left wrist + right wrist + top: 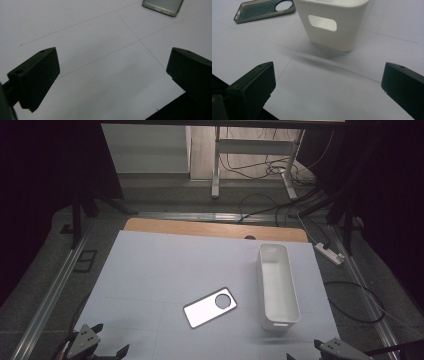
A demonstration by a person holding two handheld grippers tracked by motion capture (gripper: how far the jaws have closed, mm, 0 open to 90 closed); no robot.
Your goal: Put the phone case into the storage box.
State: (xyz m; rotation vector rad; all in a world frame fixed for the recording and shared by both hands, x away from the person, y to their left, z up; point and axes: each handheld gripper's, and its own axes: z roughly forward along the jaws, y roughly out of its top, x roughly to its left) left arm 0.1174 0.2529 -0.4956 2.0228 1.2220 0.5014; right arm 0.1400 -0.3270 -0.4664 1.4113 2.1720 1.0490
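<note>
High view | glossy flat phone case [209, 307], likely plastic | smooth white bin [278, 285] | both claws gaping, empty

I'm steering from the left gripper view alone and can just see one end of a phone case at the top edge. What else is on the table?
Observer: A long white bin stands to the right of the phone case, apart from it.
Operator: Is anything in the bin?
Observer: In the high view its inside looks empty.
Operator: How does the case lie?
Observer: Flat and slanted, with its round camera hole at the end nearer the bin.
Operator: Where is the other gripper?
Observer: The right gripper is open and empty at the table's near edge, facing the bin's short end with the handle cutout.
</note>
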